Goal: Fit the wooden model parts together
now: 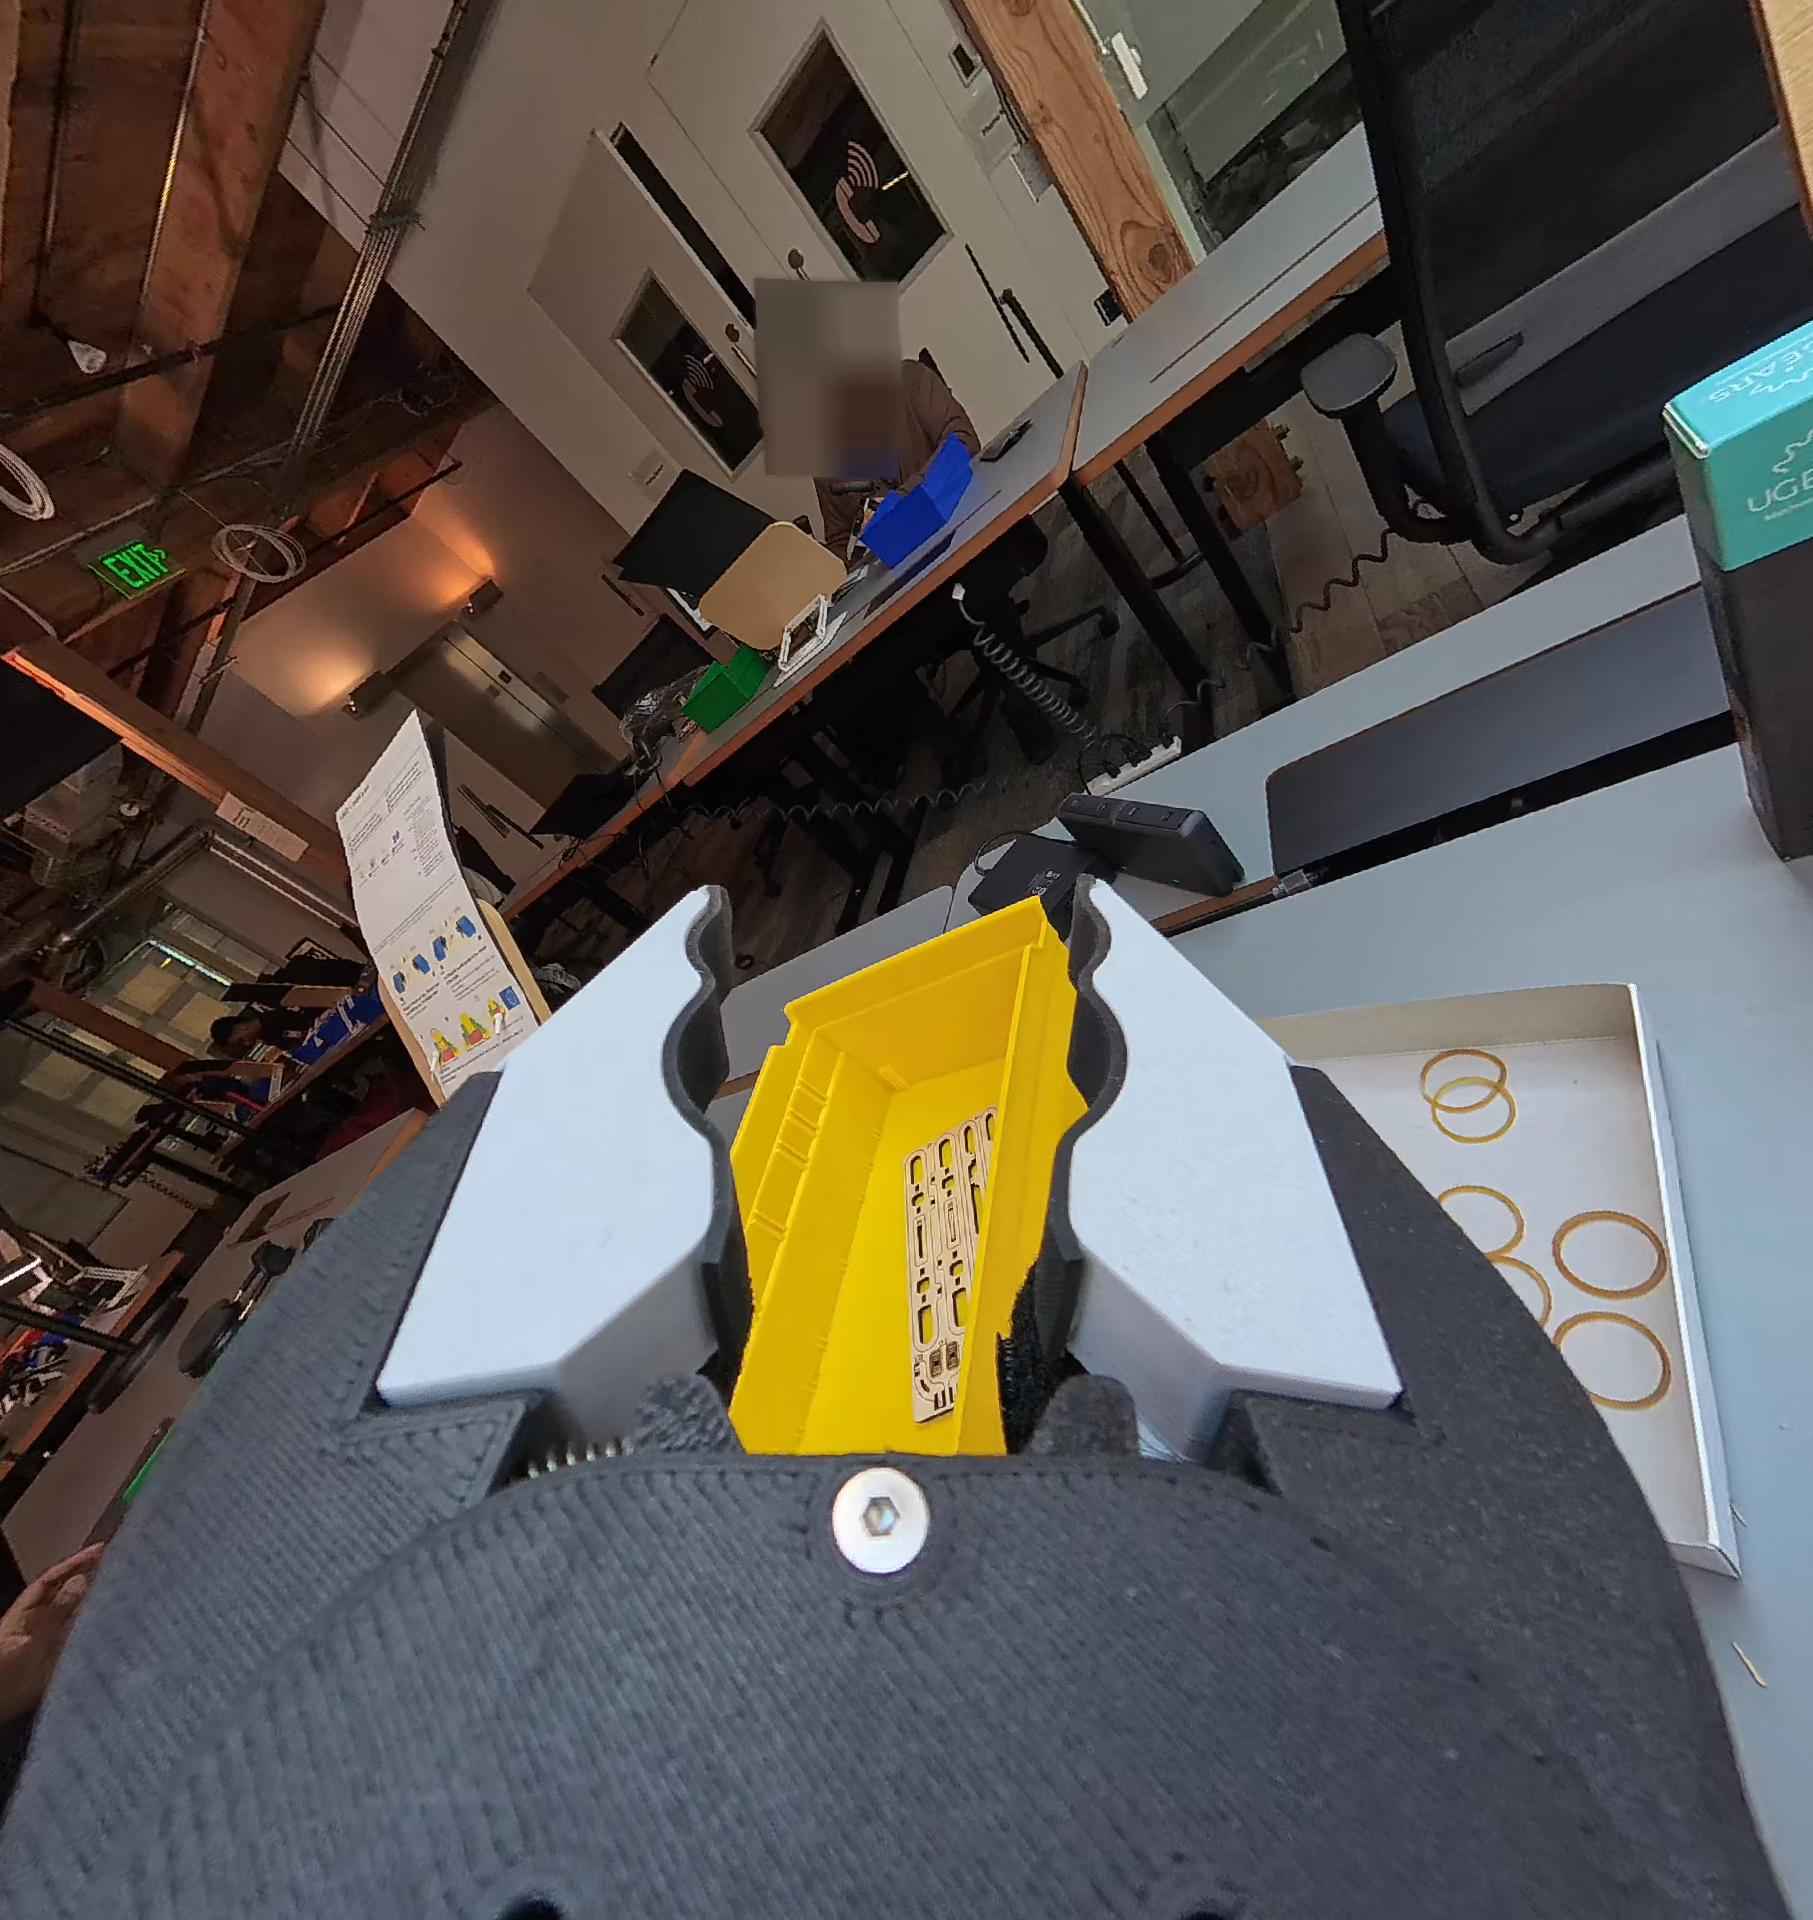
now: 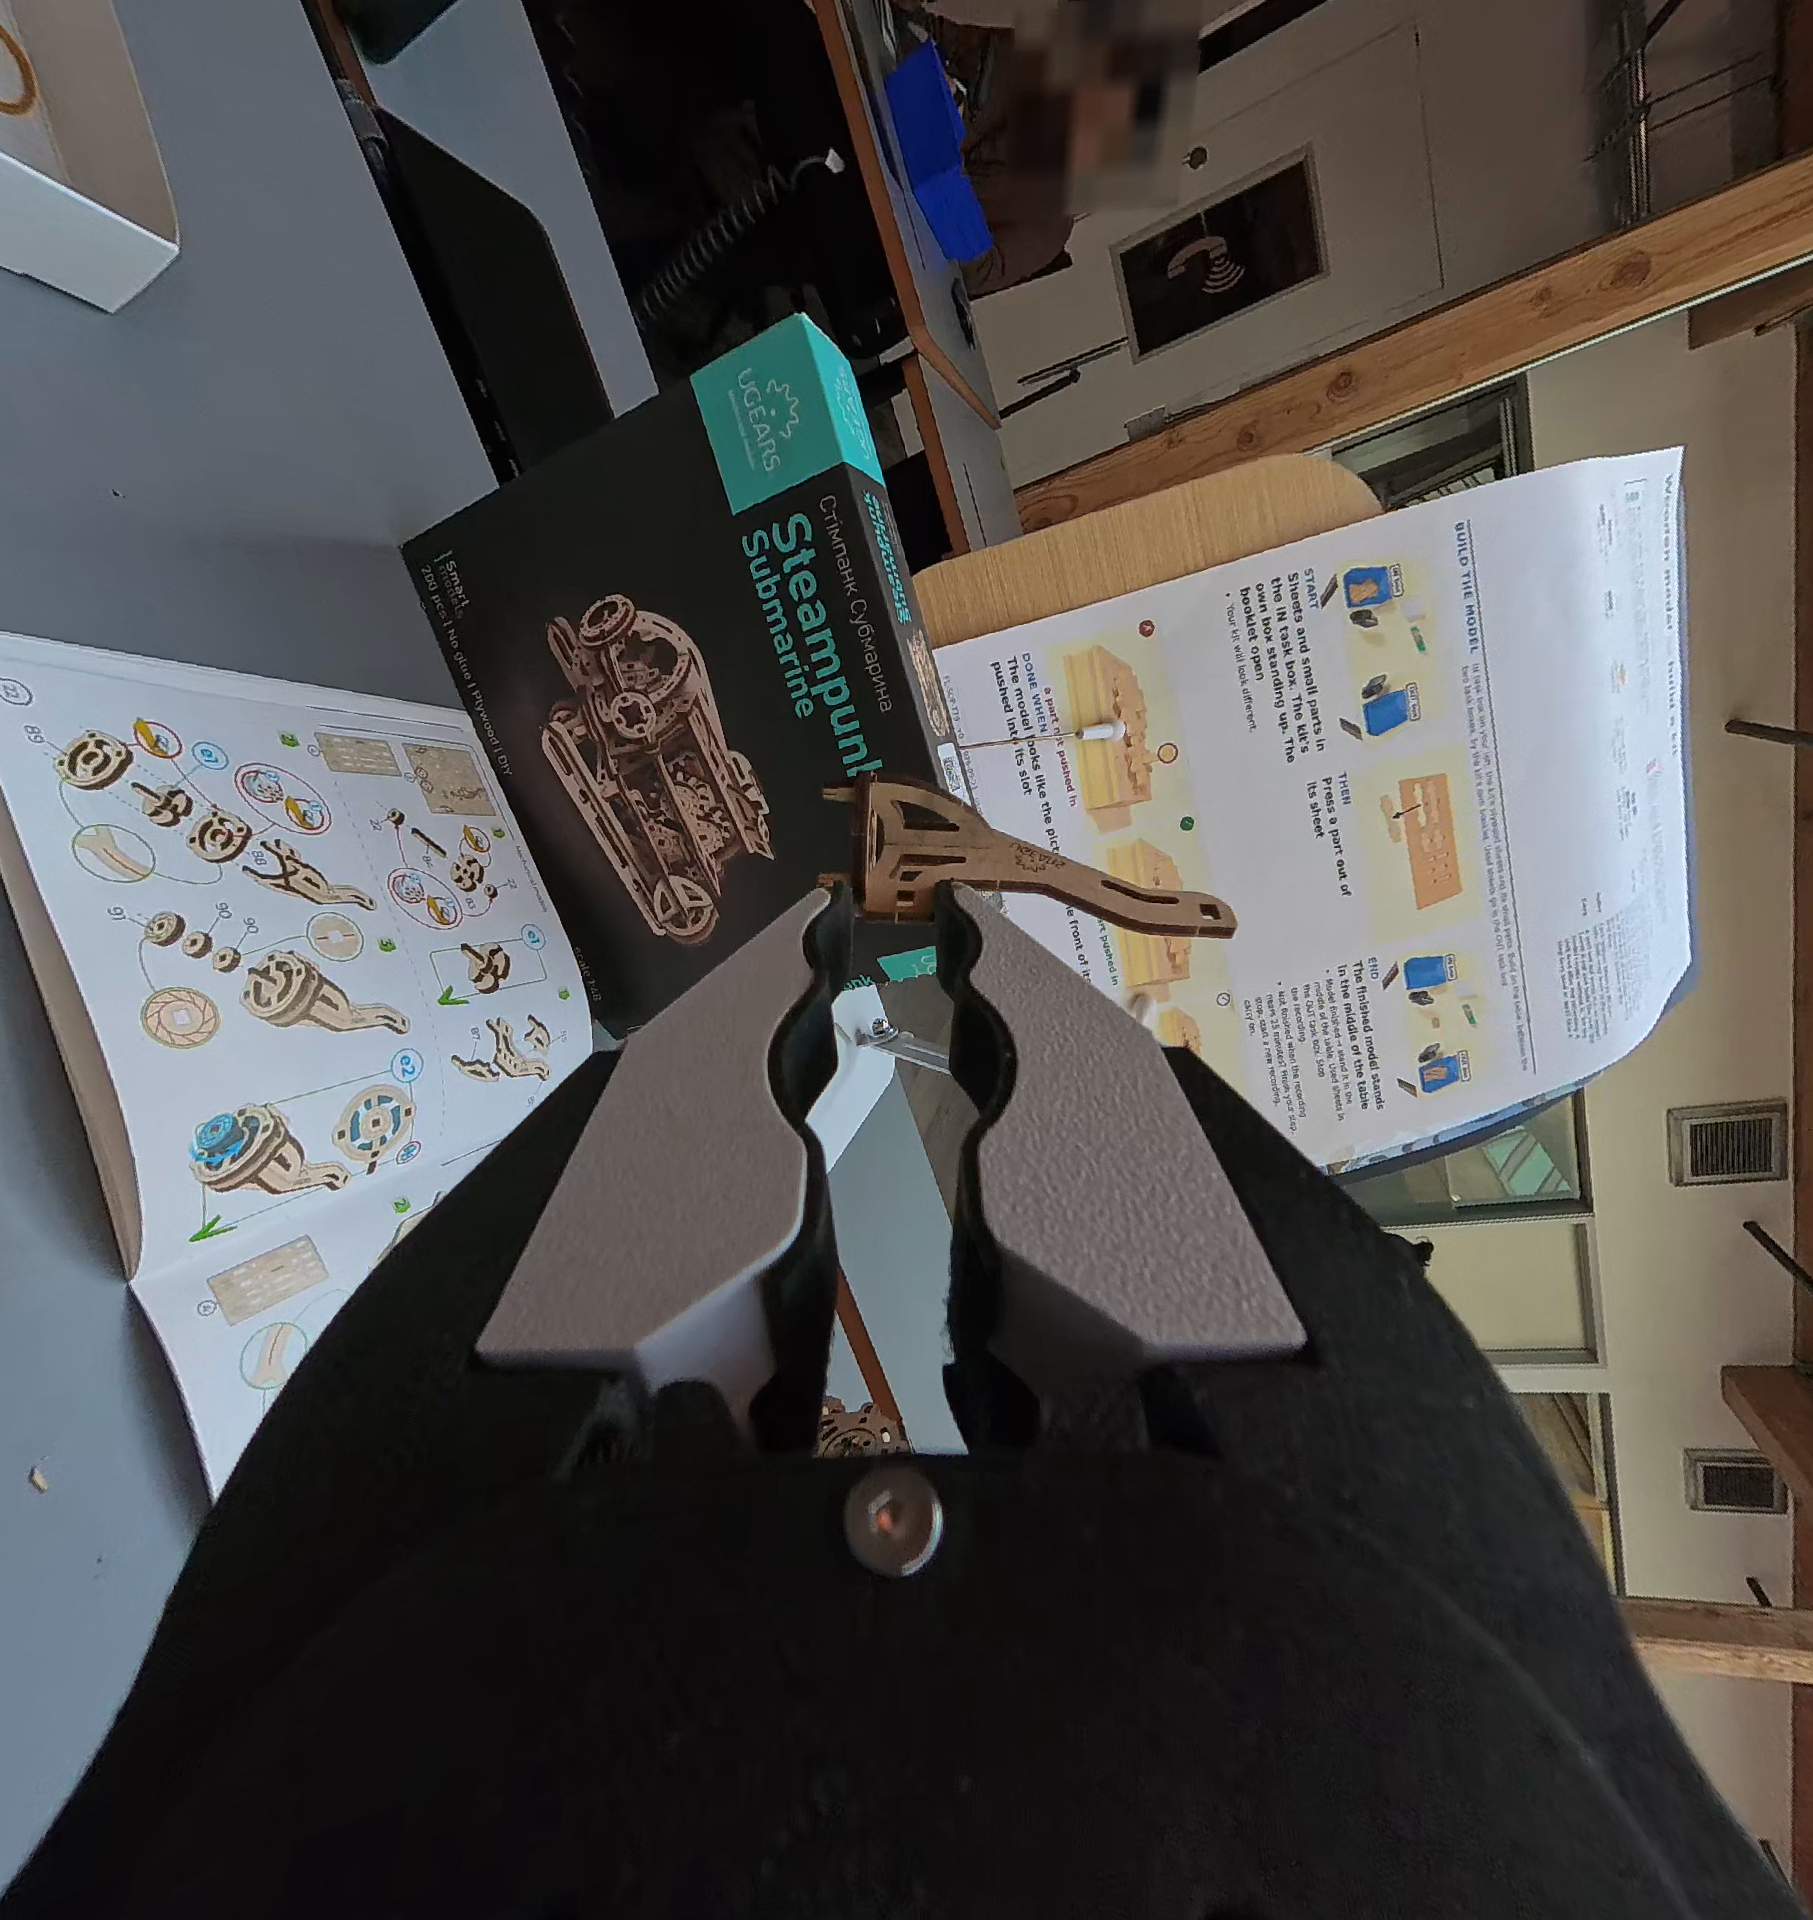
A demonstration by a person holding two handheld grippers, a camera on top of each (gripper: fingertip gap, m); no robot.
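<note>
My left gripper (image 1: 897, 935) is shut on a yellow plastic bin (image 1: 912, 1049), which sits between its grey fingers (image 1: 590, 1164) and reaches back to the gripper's base. A thin wooden parts sheet (image 1: 949, 1257) with cut-out slots lies inside the bin. My right gripper (image 2: 886, 904) is shut on a small wooden model part (image 2: 985, 862). It holds the part at its fingertips, in the air in front of the kit box (image 2: 673, 665). The part has a thicker slotted head at the pads and a long flat arm pointing right.
An open instruction booklet (image 2: 206, 935) lies on the grey table (image 1: 1504, 935) left of the kit box. A printed instruction sheet (image 2: 1401, 779) stands to the right. A shallow white tray (image 1: 1671, 1247) holds several rubber bands (image 1: 1608, 1252). The kit box also shows in the left wrist view (image 1: 1795, 582). A person sits at a far desk. Spacing between my two grippers at the tips: around 30 cm.
</note>
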